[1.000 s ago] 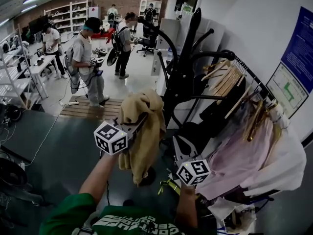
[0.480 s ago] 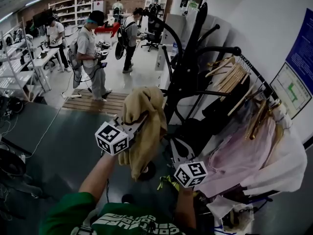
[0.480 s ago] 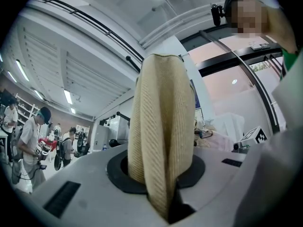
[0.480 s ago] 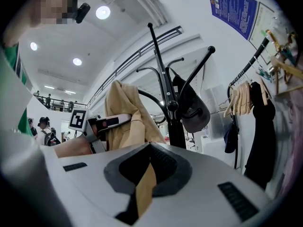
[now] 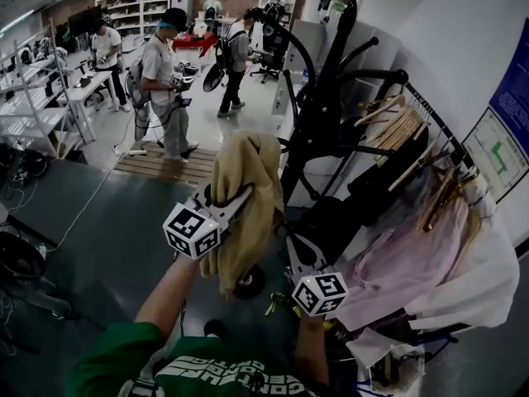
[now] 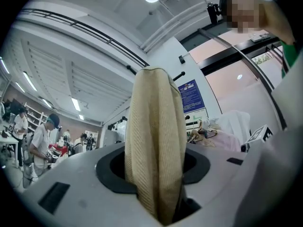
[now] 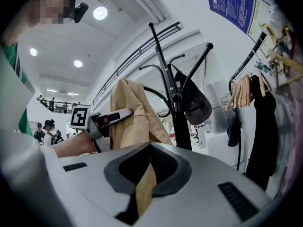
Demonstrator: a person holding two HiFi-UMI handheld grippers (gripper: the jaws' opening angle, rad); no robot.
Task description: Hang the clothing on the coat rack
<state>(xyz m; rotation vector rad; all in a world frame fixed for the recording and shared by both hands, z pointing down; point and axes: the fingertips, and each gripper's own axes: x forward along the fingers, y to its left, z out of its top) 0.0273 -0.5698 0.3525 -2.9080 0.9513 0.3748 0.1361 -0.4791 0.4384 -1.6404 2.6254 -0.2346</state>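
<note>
Tan garment [image 5: 246, 180] just beside the black coat rack [image 5: 325, 114]

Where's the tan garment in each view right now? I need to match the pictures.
Head view: tan garment, centre.
Left gripper view: tan garment, tall, centre.
Right gripper view: tan garment, left of centre, beside the coat rack.
Shared landmark: blue wall poster.

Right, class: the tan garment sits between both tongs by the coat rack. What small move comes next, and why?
Probably draw the left tongs back off the tan garment. They have just been opening with cloth between them, its top seems draped on a coat rack arm, and the right tongs pinch a lower fold.
</note>
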